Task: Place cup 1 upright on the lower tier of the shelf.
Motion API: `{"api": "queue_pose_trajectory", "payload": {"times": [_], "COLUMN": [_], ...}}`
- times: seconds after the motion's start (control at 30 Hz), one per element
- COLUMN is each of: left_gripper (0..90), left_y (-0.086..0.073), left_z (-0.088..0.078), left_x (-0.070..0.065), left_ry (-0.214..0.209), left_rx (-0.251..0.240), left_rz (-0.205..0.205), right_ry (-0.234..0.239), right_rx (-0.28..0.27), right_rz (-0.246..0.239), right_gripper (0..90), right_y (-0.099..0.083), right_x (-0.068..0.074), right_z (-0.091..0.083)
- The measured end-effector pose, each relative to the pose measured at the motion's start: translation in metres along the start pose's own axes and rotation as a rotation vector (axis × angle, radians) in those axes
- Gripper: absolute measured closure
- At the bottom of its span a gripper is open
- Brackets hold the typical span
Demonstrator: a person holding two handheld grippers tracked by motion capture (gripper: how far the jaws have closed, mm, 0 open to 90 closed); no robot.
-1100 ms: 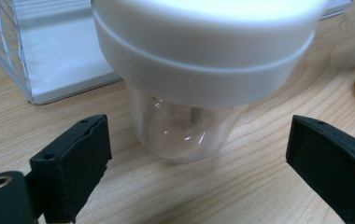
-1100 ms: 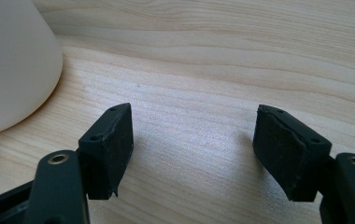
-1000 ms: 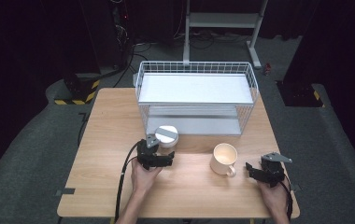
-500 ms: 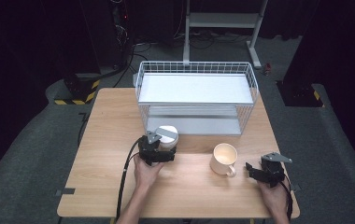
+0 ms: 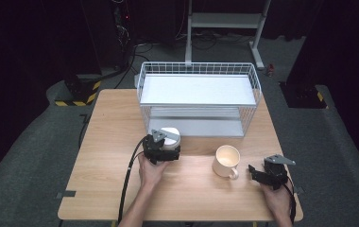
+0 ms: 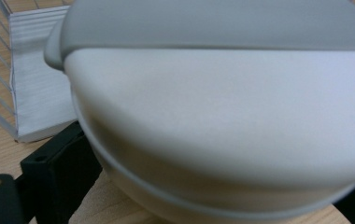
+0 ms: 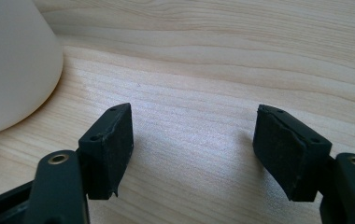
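Seen from the room, left to right: the left tool (image 5: 167, 145) sits low on the pale wooden bench (image 5: 106, 142), just in front of the white wire two-tier rack (image 5: 197, 69). It is set around the task's thing, a round white container with a grey lid (image 5: 172, 135). Its jaws have just been opening and now stand at their widest, with the container between them. In the left gripper view the container (image 6: 222, 116) bulges across the frame, and one black jaw lies along its lower left flank. Whether the pads press on the wall cannot be told, because the contact lines are blurred or cut off by the frame edge. The step in hand looks like taking hold of the container, or letting go of it, at the rack's front. The next move would call for a square closing on the curved wall below the lid before any lift. Further right stands a cream ceramic mug (image 5: 226, 160) with its handle turned toward the person. Just beside it, not touching, the right tool (image 5: 255, 171) rests half open and empty over bare wood (image 7: 194, 149).
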State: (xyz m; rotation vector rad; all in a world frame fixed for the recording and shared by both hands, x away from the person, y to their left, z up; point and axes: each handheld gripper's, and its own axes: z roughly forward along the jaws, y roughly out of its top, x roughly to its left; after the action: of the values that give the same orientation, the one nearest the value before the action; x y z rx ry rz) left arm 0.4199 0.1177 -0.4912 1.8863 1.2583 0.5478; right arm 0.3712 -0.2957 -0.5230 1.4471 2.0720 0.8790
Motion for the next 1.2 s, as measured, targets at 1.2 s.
{"api": "queue_pose_trajectory", "payload": {"times": [1.2], "left_gripper": [18.8], "left_y": [-0.0036], "left_z": [0.0073], "left_x": [-0.0037], "left_ry": [0.021], "left_rx": [-0.043], "left_rz": [0.067], "right_ry": [-0.001], "right_rx": [0.002], "right_rz": [-0.001], "right_gripper": [28.8], "right_y": [0.0000], "right_x": [0.0001], "right_z": [-0.0001]}}
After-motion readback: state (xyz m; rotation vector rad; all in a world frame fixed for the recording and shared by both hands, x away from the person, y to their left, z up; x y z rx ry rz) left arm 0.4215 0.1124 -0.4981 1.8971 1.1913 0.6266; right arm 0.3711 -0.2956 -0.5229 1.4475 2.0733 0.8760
